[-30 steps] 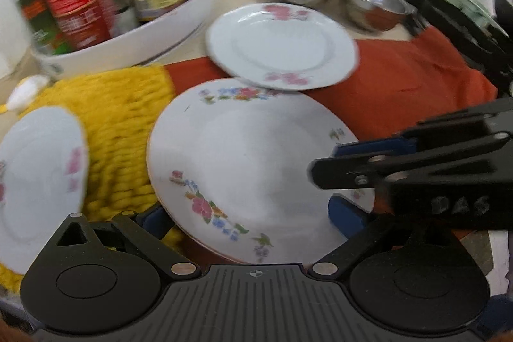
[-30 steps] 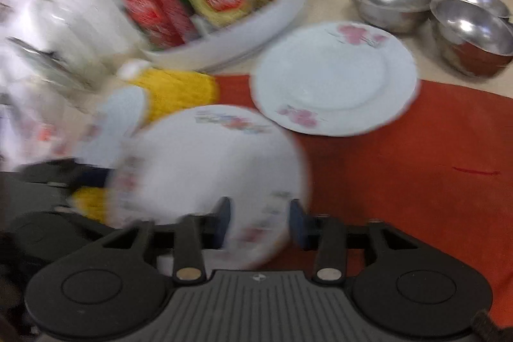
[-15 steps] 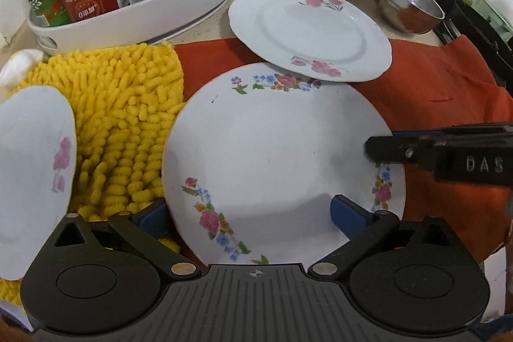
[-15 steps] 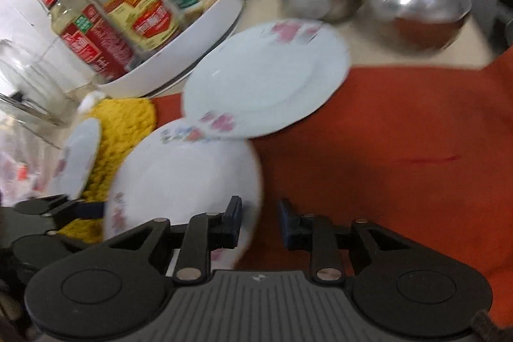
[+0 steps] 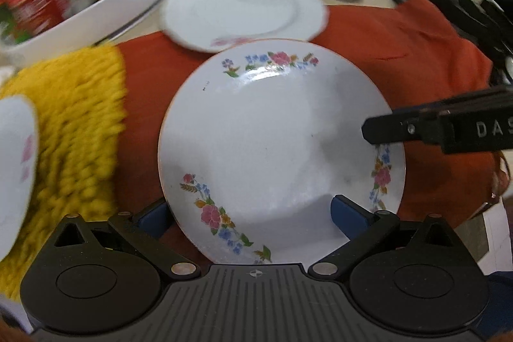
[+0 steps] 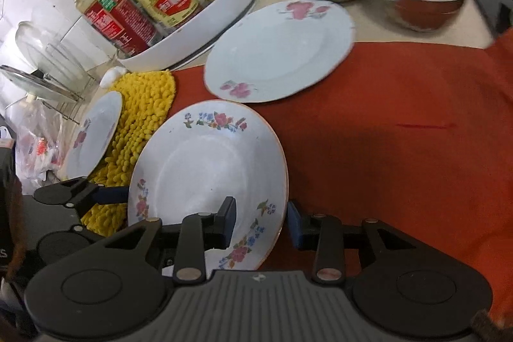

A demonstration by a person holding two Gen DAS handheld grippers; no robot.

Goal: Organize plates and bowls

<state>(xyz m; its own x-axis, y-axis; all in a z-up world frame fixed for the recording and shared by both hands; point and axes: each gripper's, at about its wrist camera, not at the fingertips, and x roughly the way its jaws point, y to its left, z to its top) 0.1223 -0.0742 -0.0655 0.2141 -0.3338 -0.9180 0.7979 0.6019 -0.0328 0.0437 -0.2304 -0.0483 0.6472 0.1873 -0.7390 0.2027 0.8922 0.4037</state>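
The big floral plate (image 6: 205,169) lay on the red cloth (image 6: 384,130), no longer raised over the yellow mat (image 6: 144,104). The right gripper (image 6: 261,221) had just been opening, its jaws apart astride the rim; the left gripper (image 5: 253,213) straddled it, spread wide.

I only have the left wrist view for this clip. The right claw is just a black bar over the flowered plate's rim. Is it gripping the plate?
Observer: No. In the right wrist view the right claw straddles the flowered plate at its rim, and red cloth shows between the rim and the outer pad. Its jaws have just been opening.
Operator: My frame cuts the small plate at the left edge. How does it lie?
Observer: The small plate shows whole there. It rests partly on the yellow mat, apart from the flowered plate.
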